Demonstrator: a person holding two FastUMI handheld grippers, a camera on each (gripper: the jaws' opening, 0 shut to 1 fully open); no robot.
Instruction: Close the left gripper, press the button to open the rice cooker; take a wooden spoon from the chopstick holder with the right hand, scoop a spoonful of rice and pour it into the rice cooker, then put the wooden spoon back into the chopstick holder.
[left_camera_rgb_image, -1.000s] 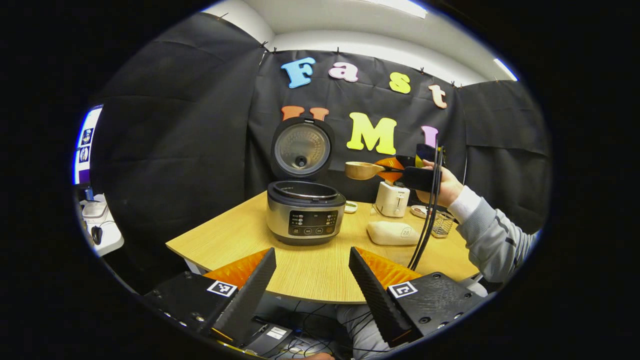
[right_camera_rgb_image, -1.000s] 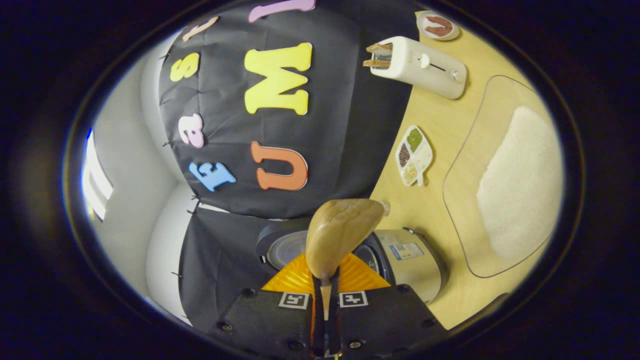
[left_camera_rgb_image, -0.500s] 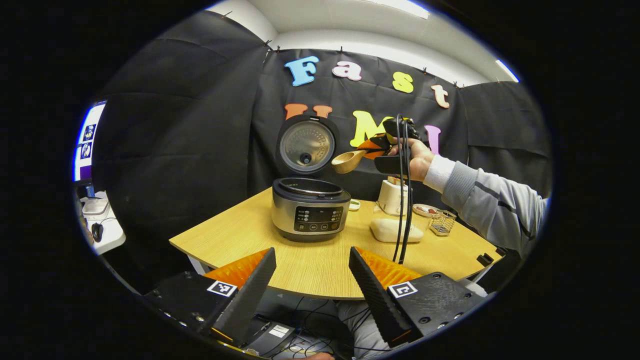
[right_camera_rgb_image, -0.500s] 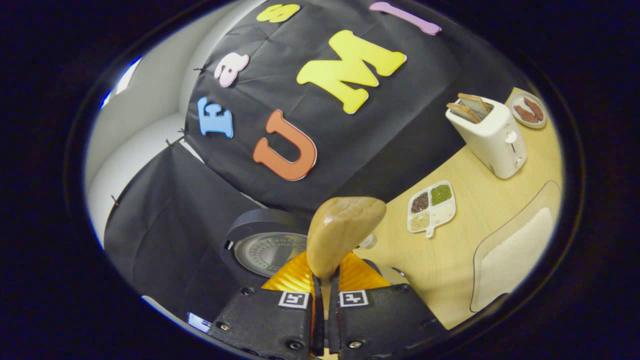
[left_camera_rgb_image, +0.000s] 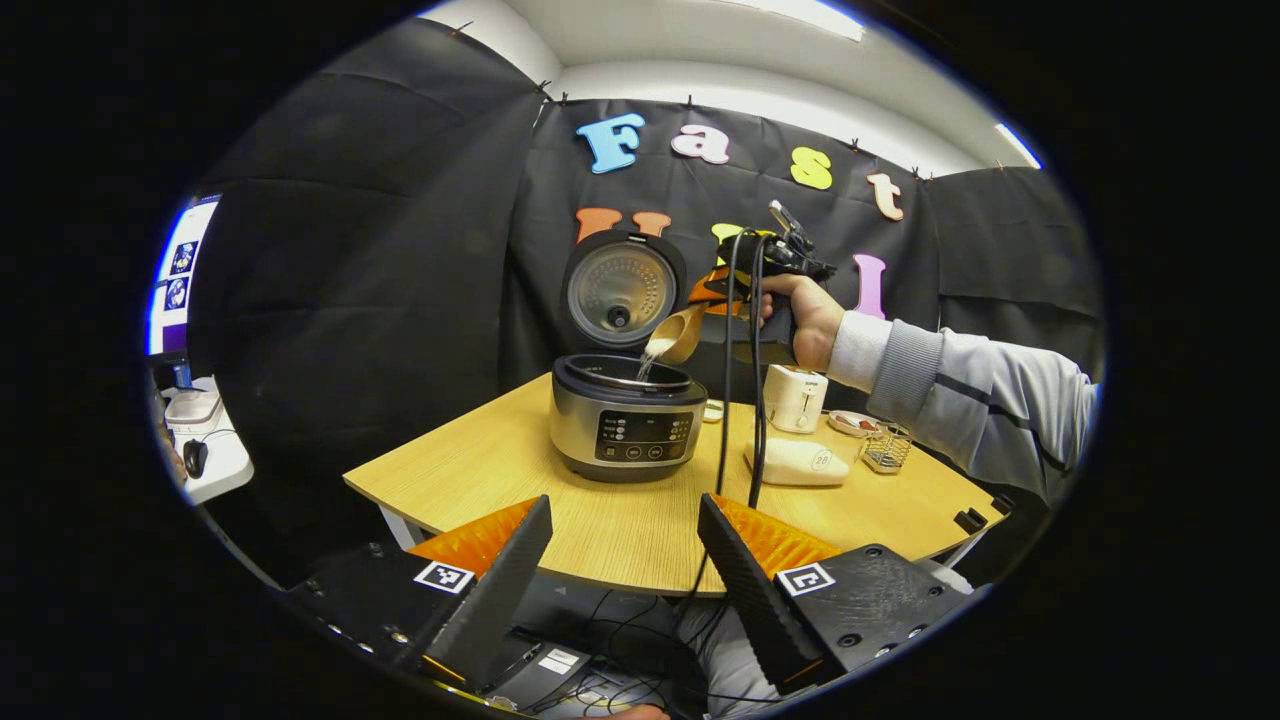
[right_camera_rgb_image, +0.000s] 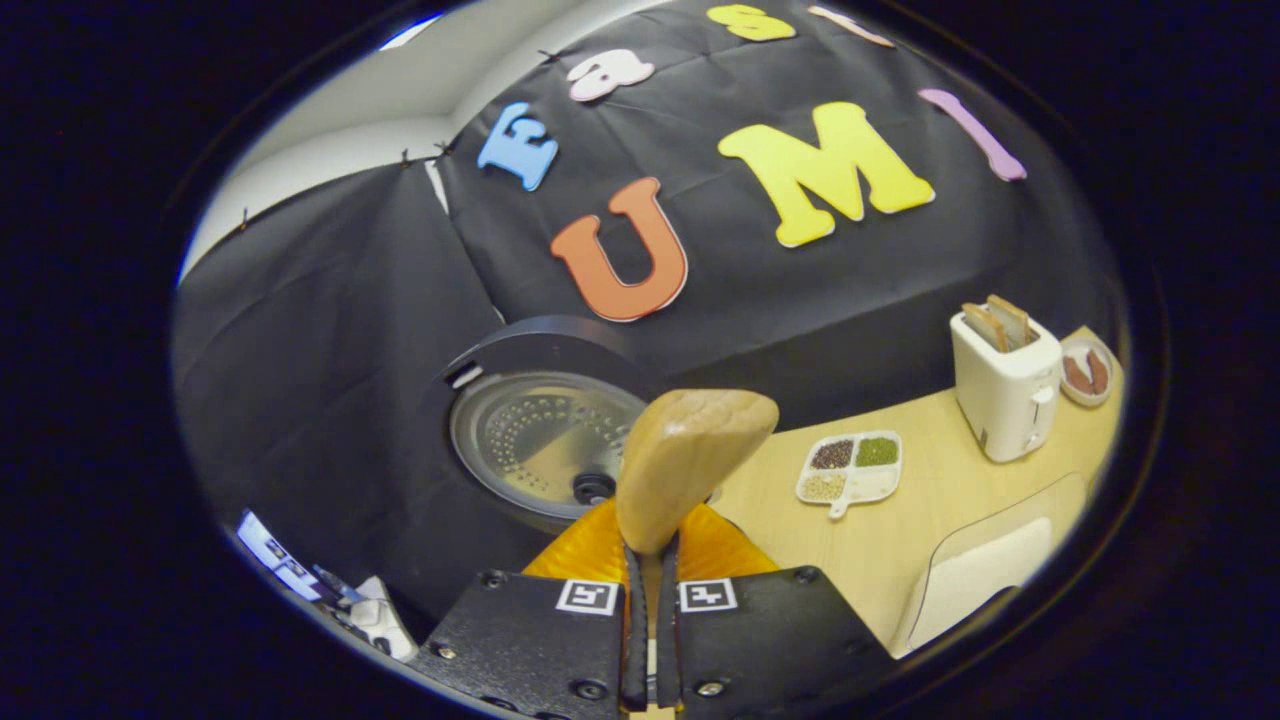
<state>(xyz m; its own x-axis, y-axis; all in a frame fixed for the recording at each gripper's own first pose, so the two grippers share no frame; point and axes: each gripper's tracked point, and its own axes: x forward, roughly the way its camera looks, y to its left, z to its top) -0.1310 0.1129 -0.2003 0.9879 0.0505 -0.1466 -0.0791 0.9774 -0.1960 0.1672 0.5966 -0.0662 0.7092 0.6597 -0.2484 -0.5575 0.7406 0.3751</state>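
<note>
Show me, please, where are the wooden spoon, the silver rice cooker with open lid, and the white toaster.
wooden spoon (right_camera_rgb_image: 690, 455): right gripper view, on the back of its bowl.
silver rice cooker (left_camera_rgb_image: 622, 432): left gripper view, on its front wall.
white toaster (right_camera_rgb_image: 1005, 395): right gripper view, on its side wall.
</note>
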